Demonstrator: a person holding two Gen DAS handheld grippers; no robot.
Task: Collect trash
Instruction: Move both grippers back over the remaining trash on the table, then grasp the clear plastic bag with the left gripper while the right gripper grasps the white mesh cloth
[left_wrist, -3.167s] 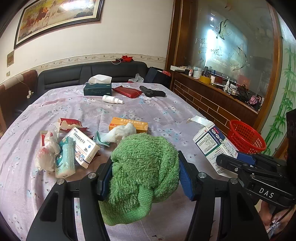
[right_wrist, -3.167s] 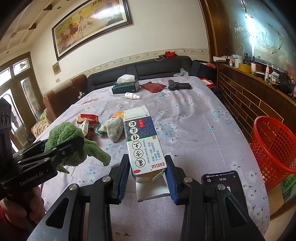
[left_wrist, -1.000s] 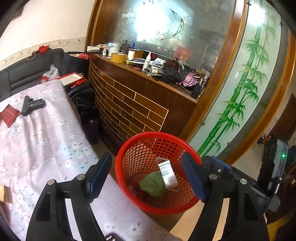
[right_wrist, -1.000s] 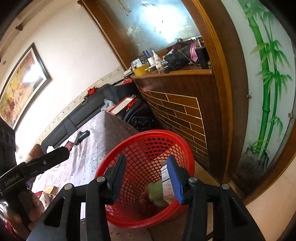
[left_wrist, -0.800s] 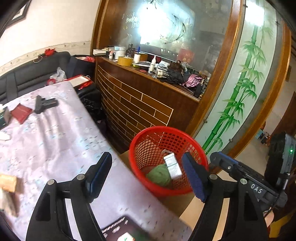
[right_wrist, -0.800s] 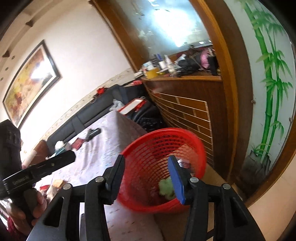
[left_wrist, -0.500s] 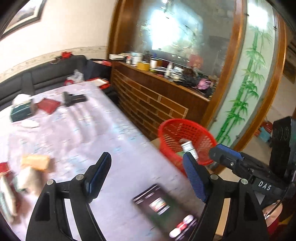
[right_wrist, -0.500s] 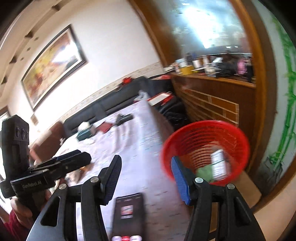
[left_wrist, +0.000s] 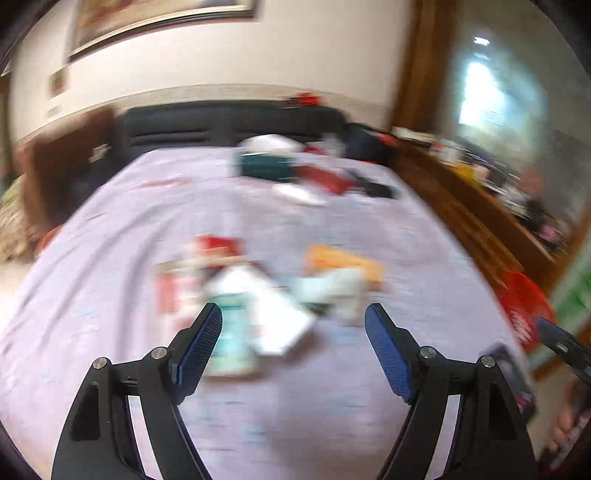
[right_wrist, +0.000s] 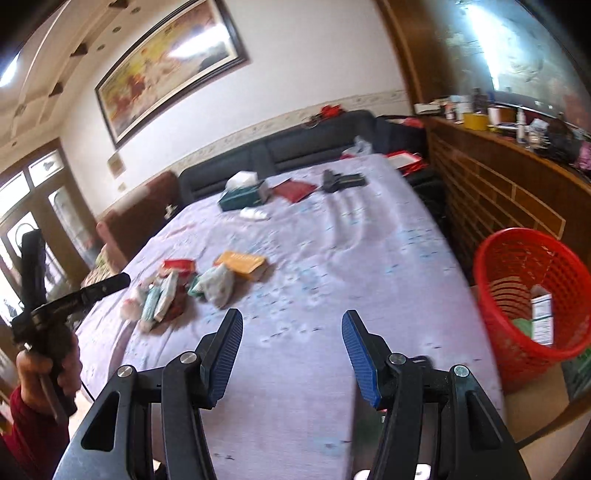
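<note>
Left wrist view: my left gripper (left_wrist: 293, 347) hangs with its jaws wide apart and nothing between them, over the near part of the tabletop (left_wrist: 110, 229). The picture is smeared, so the pile of trash (left_wrist: 236, 295) ahead is hard to sort; I risk clamping two boxes at once or pinching the cloth.

Right wrist view: my right gripper (right_wrist: 291, 354) is also spread and bare. The pile (right_wrist: 166, 291) lies toward the left edge, the red basket (right_wrist: 495, 266) stands off the right edge. A long carry could drop a loosely held piece short.
</note>
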